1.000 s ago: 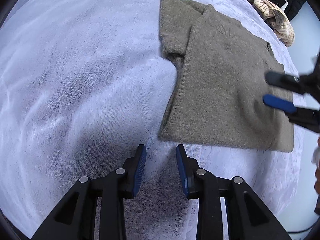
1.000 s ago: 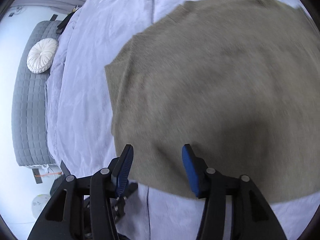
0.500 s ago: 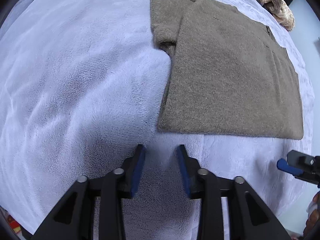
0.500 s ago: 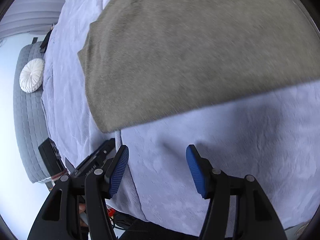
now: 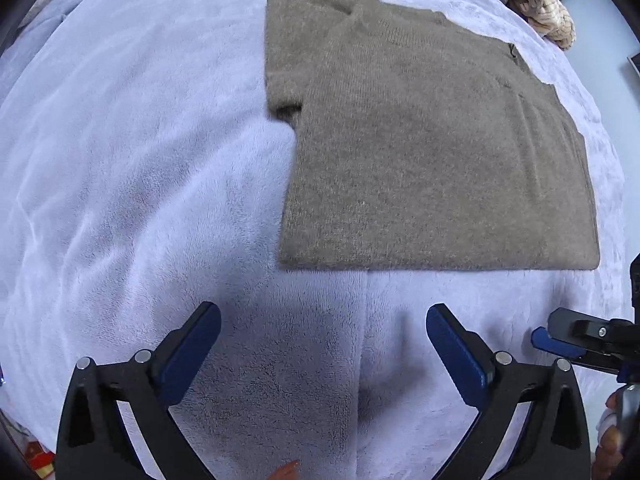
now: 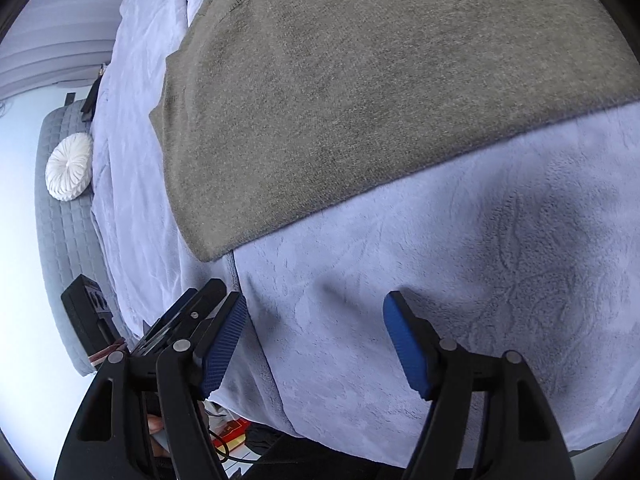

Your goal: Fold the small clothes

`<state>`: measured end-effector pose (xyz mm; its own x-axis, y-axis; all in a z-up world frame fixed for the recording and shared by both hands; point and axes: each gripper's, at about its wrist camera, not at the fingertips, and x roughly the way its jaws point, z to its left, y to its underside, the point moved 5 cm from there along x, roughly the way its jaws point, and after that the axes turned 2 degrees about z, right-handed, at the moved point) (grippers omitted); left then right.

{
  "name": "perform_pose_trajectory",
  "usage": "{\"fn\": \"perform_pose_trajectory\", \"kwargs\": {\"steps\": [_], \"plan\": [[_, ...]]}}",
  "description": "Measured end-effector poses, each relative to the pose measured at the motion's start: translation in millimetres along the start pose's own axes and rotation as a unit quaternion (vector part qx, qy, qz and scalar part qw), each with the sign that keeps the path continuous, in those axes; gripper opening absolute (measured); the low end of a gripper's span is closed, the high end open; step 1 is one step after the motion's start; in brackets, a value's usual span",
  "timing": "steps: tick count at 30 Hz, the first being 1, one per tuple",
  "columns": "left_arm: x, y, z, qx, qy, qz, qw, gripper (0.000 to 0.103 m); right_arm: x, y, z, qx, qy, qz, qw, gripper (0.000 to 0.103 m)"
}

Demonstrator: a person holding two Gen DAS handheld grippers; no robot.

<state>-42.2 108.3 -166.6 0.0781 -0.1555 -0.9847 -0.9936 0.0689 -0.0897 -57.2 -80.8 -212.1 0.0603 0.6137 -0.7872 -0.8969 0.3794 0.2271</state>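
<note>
Both grippers have drawn back off the folded brown sweater (image 5: 432, 140) since a second ago, when the right one hung over its far edge, and both sets of jaws have just been opening with nothing between them. Now the left gripper (image 5: 323, 344) stands at its widest over the bare lavender fleece blanket (image 5: 120, 160), just short of the sweater's near hem, while the right gripper (image 6: 314, 340) is moderately wide and also hangs above bare blanket near the bed's edge. Seen from the left wrist, the whole sweater lies flat on the blanket, one sleeve folded in along its left side, with a striped beige garment (image 5: 532, 4) heaped beyond its far corner and the right gripper's blue tip at the right margin. Only the right wrist view takes in a grey quilted bench (image 6: 60, 240) bearing a round white cushion (image 6: 69, 172) beside the bed, and the left gripper's fingers (image 6: 188, 312) just behind its own left finger.
</note>
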Motion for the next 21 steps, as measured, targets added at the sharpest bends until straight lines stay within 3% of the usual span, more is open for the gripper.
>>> {"fn": "perform_pose_trajectory", "kwargs": {"steps": [13, 21], "plan": [[1, -21, 22, -0.052, 0.023, 0.027, 0.9980, 0.103, 20, -9, 20, -0.009, -0.045, -0.006, 0.999, 0.074], [-12, -46, 45, -0.066, 0.057, -0.003, 0.9962, 0.103, 39, -17, 29, 0.001, -0.075, -0.004, 0.997, 0.074]]}}
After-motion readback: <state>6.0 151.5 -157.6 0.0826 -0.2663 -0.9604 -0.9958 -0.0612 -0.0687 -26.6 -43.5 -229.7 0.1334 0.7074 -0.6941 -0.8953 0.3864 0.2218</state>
